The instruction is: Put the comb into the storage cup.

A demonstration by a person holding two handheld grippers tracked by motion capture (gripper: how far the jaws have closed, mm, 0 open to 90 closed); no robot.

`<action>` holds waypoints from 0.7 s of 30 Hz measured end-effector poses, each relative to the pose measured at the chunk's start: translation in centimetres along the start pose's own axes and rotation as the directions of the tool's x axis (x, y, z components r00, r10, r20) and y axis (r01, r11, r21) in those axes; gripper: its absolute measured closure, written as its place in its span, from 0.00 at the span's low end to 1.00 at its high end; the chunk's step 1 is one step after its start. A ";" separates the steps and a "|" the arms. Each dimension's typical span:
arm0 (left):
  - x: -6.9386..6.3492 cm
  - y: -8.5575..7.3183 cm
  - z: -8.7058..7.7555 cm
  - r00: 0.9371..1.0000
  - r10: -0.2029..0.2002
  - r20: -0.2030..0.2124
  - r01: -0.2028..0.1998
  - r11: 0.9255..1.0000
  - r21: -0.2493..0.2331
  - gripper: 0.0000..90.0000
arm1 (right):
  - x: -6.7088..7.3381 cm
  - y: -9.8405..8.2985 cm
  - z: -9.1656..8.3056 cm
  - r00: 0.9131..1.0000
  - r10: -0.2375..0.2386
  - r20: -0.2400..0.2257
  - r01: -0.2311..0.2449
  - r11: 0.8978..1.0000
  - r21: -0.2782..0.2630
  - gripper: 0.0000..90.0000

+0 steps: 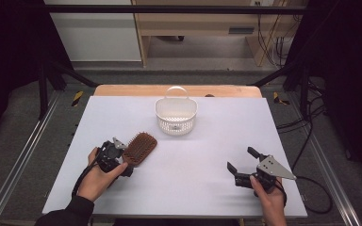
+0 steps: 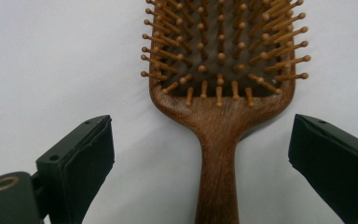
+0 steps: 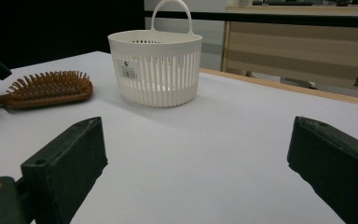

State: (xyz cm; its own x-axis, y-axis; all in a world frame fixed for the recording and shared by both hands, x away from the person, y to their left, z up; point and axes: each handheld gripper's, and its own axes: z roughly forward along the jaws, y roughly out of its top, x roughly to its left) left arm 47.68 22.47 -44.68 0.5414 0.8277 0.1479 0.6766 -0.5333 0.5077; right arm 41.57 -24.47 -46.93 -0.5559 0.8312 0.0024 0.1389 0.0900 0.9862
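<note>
The brown wooden paddle hairbrush point(image 1: 140, 148) lies flat on the white desk point(image 1: 207, 141), bristles up, towards the left of the near half, its head angled up and to the right towards the basket. The left gripper point(image 2: 200, 154) sits right at the handle end. In the left gripper view the handle runs straight up between the two black fingers point(image 2: 81, 163), and both stand well clear of the wood, spread wide, with bare desk on either side. So they're open around the handle, gripping nothing.

From above, the person's left hand point(image 1: 96, 176) wraps the gripper body just beside the brush.

Over on the right, the right gripper point(image 1: 242, 165) rests low near the front right of the desk, well apart from the brush. Its fingers point(image 3: 65, 163) are spread wide too, with only desk between them.

The white slotted plastic basket point(image 1: 176, 115) with a loop handle stands upright near the far middle of the desk, beyond the brush head and not touching it.
</note>
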 end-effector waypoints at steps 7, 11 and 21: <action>0.5 -0.4 0.6 0.999 -0.039 0.029 0.038 0.999 0.014 0.08 | 0.1 0.0 0.0 1.000 -0.005 -0.003 0.005 1.000 0.002 0.05; 0.7 -0.5 1.0 0.997 -0.056 0.056 0.054 0.998 0.031 0.08 | 0.1 0.0 0.1 1.000 -0.008 -0.004 0.008 1.000 0.004 0.05; 0.3 -0.4 1.4 0.997 -0.043 0.064 0.040 0.998 0.044 0.08 | 0.2 0.0 0.1 1.000 -0.010 -0.006 0.010 1.000 0.007 0.05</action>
State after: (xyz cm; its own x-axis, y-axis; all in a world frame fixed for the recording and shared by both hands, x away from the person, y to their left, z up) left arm 48.27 22.68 -46.03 0.5426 0.8369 0.0715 0.7191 -0.5069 0.4754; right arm 41.55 -24.30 -46.97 -0.5621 0.8271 -0.0068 0.1389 0.1025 0.9850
